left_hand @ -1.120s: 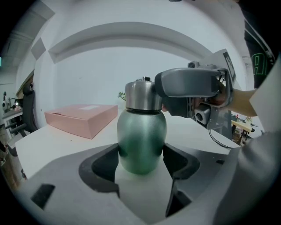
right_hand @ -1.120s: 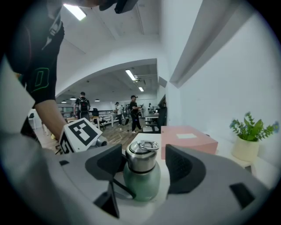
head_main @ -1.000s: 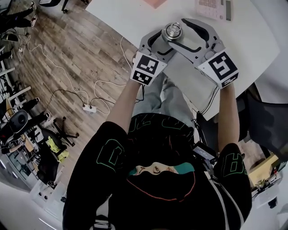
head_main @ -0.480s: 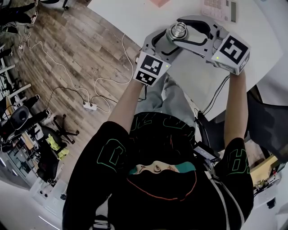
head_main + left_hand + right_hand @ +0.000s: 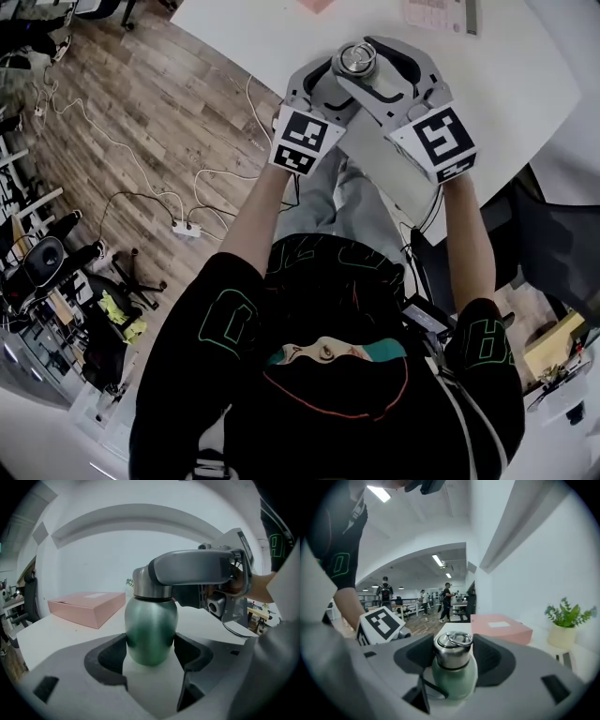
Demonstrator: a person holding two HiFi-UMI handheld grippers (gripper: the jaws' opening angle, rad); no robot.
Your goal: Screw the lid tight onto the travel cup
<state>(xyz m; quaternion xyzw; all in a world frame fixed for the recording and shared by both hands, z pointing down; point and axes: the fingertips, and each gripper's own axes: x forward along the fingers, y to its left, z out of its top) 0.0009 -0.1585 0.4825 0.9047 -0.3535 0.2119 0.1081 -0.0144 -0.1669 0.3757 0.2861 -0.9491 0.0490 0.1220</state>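
The left tongs point(image 5: 151, 654) are clenched on the green cup point(image 5: 151, 623), their dark pads pressed against its lower body on both sides, so the cup stands upright between them over the white tabletop point(image 5: 525, 84). The right tongs point(image 5: 453, 660) come at the same cup from the opposite side and higher up. They grasp the steel lid point(image 5: 452, 651), with a pad against each flank of it. The lid sits on the cup's neck, and a ring point(image 5: 458, 638) lies flat on top of it. Seen from the left tongs, one right jaw crosses in front of the lid. A pink box point(image 5: 86, 605) lies on the tabletop beyond the left tongs, to their left. A plant point(image 5: 567, 615) stands well apart, to the right of the right tongs.
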